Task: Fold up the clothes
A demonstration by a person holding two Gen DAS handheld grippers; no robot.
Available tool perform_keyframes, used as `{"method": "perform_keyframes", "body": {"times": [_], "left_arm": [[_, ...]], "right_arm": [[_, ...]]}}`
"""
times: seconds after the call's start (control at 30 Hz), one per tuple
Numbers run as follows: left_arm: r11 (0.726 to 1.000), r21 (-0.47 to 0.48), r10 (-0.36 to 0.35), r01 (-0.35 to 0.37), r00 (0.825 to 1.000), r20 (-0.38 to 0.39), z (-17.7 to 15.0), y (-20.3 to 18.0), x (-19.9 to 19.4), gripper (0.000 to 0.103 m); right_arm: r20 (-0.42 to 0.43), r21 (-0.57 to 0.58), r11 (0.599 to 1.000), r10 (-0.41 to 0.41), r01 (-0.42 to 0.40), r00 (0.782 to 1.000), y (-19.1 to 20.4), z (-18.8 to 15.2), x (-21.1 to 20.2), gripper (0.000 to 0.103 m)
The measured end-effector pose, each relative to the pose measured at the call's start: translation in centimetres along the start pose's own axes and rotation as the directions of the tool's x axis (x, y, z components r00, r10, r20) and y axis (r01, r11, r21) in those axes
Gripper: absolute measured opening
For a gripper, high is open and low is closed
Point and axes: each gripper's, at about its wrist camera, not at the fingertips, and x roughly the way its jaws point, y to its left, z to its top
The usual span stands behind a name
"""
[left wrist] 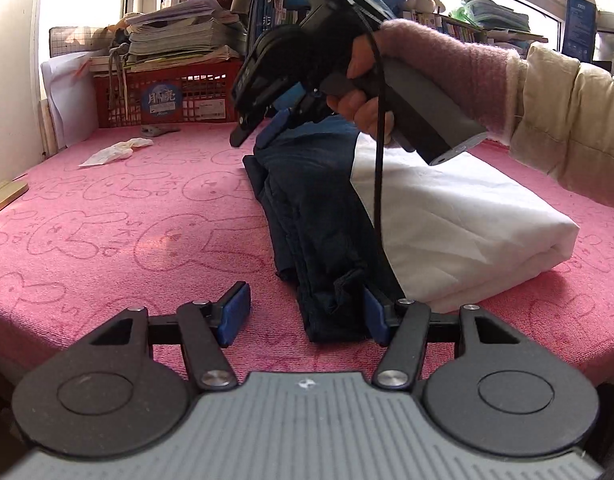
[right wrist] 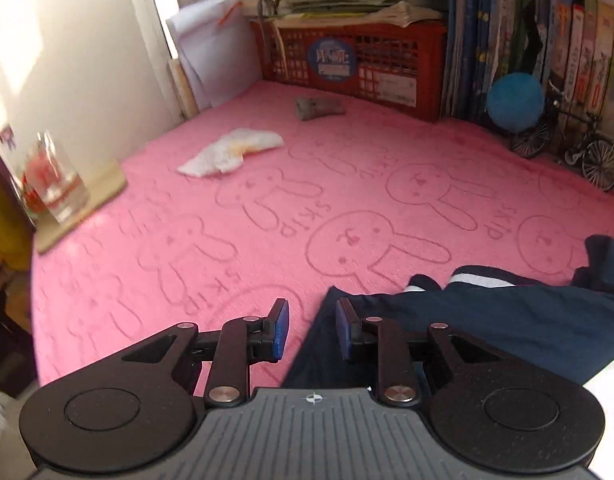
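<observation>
A dark navy garment (left wrist: 307, 216) lies folded into a long narrow strip on the pink rabbit-print cover (left wrist: 127, 220). Its near end rests between the pads of my left gripper (left wrist: 307, 316), close to the right-hand pad; the left-hand pad stands apart from it, so the jaws are open. A hand in a pink sleeve (left wrist: 447, 60) holds my right gripper (left wrist: 255, 136) over the strip's far end. In the right wrist view the right gripper (right wrist: 313, 330) has a narrow gap, with the navy garment's (right wrist: 487, 320) edge and bare pink cover showing in it.
A folded white cloth (left wrist: 467, 220) lies against the garment's right side. A crumpled tissue (right wrist: 231, 152) and a small grey object (right wrist: 319, 107) lie farther out. A red crate (right wrist: 367, 64), books, a glass jar (right wrist: 55, 176) and a model bicycle (right wrist: 567, 144) line the edges.
</observation>
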Motion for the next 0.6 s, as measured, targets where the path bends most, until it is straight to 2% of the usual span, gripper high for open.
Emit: {"method": "perform_keyframes", "body": {"times": [0.07, 0.13, 0.23, 0.3, 0.37, 0.43, 0.5, 0.57, 0.6], "left_arm": [[0.999, -0.008, -0.034, 0.034, 0.999, -0.002, 0.0, 0.7, -0.2, 0.058], [0.995, -0.052, -0.091, 0.09, 0.996, -0.015, 0.3, 2.1, -0.6, 0.057], [0.975, -0.138, -0.179, 0.177, 0.984, -0.003, 0.7, 5.0, -1.5, 0.057], [0.958, -0.178, -0.222, 0.225, 0.974, 0.039, 1.5, 7.0, -2.3, 0.057], [0.932, -0.23, -0.27, 0.281, 0.96, 0.076, 2.8, 8.8, -2.2, 0.059], [0.883, -0.311, -0.34, 0.351, 0.936, 0.091, 4.6, 10.2, -0.8, 0.064], [0.832, -0.389, -0.394, 0.396, 0.915, 0.089, 6.2, 10.7, 1.3, 0.068], [0.809, -0.434, -0.416, 0.396, 0.908, 0.052, 7.4, 10.4, 3.9, 0.069], [0.81, -0.446, -0.414, 0.38, 0.91, 0.024, 7.7, 10.0, 5.2, 0.069]], "right_arm": [[0.061, 0.078, 0.994, 0.071, -0.076, 0.996, -1.7, 0.4, -2.0, 0.029], [0.118, 0.118, 0.99, 0.063, -0.077, 0.991, -3.7, 0.5, -4.7, 0.044], [0.16, 0.159, 0.987, -0.031, 0.006, 0.987, -7.7, -0.9, -9.0, 0.055], [0.148, 0.189, 0.979, -0.101, 0.072, 0.984, -10.8, -3.0, -11.5, 0.062], [0.122, 0.242, 0.968, -0.105, 0.074, 0.987, -13.0, -5.7, -13.0, 0.065], [0.094, 0.294, 0.953, -0.105, 0.073, 0.99, -15.3, -8.4, -14.6, 0.069], [0.08, 0.332, 0.943, -0.065, 0.035, 0.995, -16.0, -11.1, -15.1, 0.072], [0.085, 0.341, 0.94, -0.01, -0.019, 0.996, -15.8, -13.0, -15.2, 0.075], [0.089, 0.341, 0.939, 0.021, -0.05, 0.996, -15.6, -13.8, -15.2, 0.076]]}}
